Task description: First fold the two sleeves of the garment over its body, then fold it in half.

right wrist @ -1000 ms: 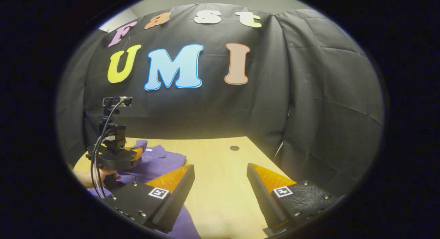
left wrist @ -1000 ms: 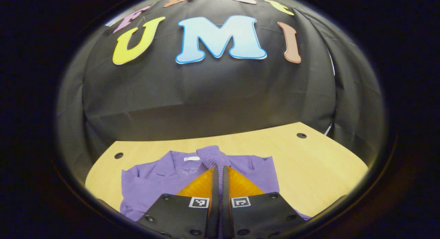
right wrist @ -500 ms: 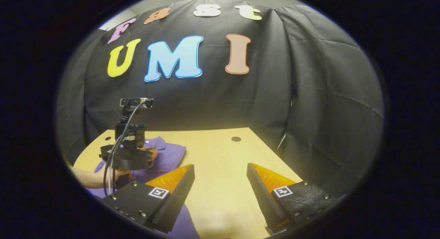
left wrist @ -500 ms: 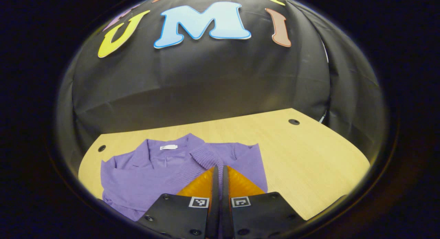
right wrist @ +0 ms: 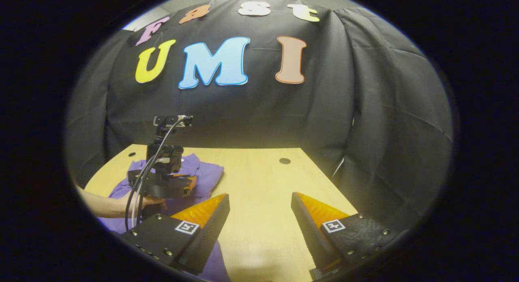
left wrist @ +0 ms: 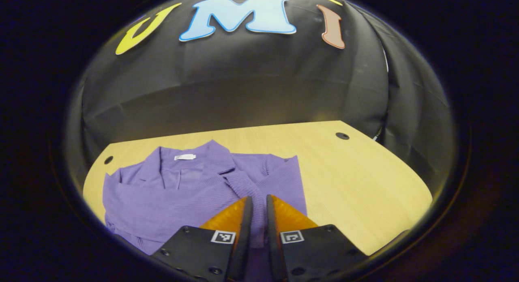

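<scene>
Since a moment ago the left tool (left wrist: 256, 205) has let its fingers part slightly, a narrow gap between them, and the sleeve (left wrist: 243, 182) it carried lies across the purple sweater (left wrist: 170, 192). That sweater rests near the desk's (left wrist: 357, 180) far left corner. Farther right, the right tool (right wrist: 259, 205) hovers wide open over bare wood.

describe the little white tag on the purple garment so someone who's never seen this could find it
On the wooden table lies a purple garment, toward the left in the left gripper view. At its far edge, inside the open collar, sits a small white tag, the only white patch on the purple cloth.
</scene>
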Demonstrator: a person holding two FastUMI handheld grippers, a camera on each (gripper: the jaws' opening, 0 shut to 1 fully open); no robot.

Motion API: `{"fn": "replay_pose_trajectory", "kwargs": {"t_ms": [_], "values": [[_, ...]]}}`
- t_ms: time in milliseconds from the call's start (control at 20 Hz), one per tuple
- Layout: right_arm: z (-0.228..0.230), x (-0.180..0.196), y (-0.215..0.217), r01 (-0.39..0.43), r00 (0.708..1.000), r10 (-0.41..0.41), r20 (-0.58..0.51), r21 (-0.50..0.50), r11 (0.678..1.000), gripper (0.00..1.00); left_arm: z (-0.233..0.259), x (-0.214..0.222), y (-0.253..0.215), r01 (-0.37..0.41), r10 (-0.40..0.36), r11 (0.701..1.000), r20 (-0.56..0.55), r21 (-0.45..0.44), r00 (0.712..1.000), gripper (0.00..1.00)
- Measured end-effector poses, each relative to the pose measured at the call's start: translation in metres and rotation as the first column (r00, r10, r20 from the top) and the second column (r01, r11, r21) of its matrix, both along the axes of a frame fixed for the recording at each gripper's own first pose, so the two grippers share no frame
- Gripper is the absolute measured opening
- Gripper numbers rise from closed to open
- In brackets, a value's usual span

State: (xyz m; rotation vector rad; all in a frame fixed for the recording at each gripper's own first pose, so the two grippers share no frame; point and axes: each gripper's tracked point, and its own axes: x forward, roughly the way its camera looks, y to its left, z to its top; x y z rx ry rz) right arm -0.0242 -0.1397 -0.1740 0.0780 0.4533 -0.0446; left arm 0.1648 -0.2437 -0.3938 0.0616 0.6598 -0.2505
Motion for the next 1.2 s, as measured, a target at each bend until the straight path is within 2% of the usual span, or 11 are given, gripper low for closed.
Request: {"fn": "replay_pose_trajectory", "kwargs": {"t_ms": [50,200,450,500,550,850,1050,1200], "values": [[0.001,0.000,0.001,0.005,1.000,-0.005,0.002,-0.006,1.000,0.94,0.002,-0.001,-0.004,0.011,-0.011,1.000,0.002,-0.008,1.000,0.35],[0.001,-0.005,0.010,0.016,1.000,-0.016,-0.003,-0.019,1.000,0.94,0.013,-0.007,-0.008,0.047,-0.046,0.998,0.010,-0.041,0.999,0.55],[0.005,-0.015,0.039,0.000,1.000,0.000,-0.006,0.001,1.000,0.93,0.060,-0.034,0.029,0.034,-0.029,0.997,0.062,-0.074,0.998,0.85],[0.004,-0.017,0.045,-0.004,1.000,0.004,-0.005,0.001,1.000,0.94,0.069,-0.042,0.043,0.025,-0.020,0.997,0.072,-0.076,0.997,0.89],[0.002,-0.020,0.049,-0.002,1.000,0.001,-0.009,-0.007,1.000,0.94,0.077,-0.051,0.057,0.011,-0.005,0.997,0.083,-0.076,0.997,0.92],[-0.019,-0.050,0.074,0.010,0.999,-0.010,-0.048,0.004,1.000,0.94,0.101,-0.126,0.147,-0.069,0.074,0.996,0.083,-0.064,0.994,0.94],[-0.042,-0.077,0.095,0.028,0.993,-0.021,-0.119,0.059,0.998,0.94,0.101,-0.186,0.202,-0.089,0.090,0.996,0.061,-0.019,0.994,0.94],[-0.059,-0.097,0.106,0.048,0.986,-0.038,-0.164,0.057,0.997,0.94,0.101,-0.230,0.238,-0.090,0.090,0.996,0.054,0.001,0.994,0.94]]}}
